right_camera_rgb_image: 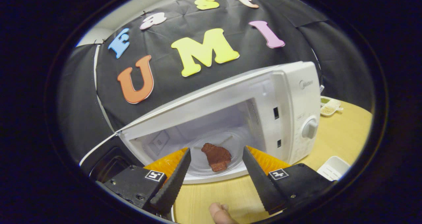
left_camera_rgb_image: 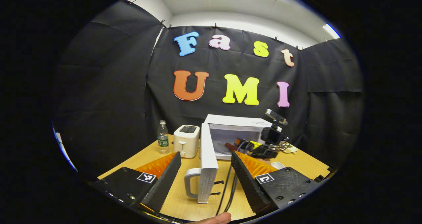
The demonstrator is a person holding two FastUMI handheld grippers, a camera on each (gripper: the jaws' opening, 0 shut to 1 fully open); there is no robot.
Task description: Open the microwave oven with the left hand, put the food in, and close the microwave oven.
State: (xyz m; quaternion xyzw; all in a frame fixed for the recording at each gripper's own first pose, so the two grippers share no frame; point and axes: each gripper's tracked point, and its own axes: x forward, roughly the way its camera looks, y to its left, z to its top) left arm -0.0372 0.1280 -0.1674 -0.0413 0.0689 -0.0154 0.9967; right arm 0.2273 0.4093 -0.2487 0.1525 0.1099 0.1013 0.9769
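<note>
The white microwave [left_camera_rgb_image: 235, 121] [right_camera_rgb_image: 293, 95] stands at the back of the wooden table with its door [left_camera_rgb_image: 208, 164] swung wide open toward me. The door's handle [left_camera_rgb_image: 190, 182] lies between the fingers of my left gripper [left_camera_rgb_image: 206, 159], which is open and not touching it. In the right gripper view a dark red piece of food [right_camera_rgb_image: 216, 156] rests on the glass plate [right_camera_rgb_image: 230, 141] inside the oven. My right gripper [right_camera_rgb_image: 216, 153] is open just in front of the cavity, empty. The left gripper view shows the right gripper [left_camera_rgb_image: 244, 144] at the oven's mouth.
A white toaster [left_camera_rgb_image: 186, 140] and a clear water bottle [left_camera_rgb_image: 162, 137] stand left of the microwave. Small white dishes [right_camera_rgb_image: 329, 106] [right_camera_rgb_image: 333, 167] sit to its right on the table [right_camera_rgb_image: 346, 131]. Black cables [left_camera_rgb_image: 227, 191] run across the tabletop near the door.
</note>
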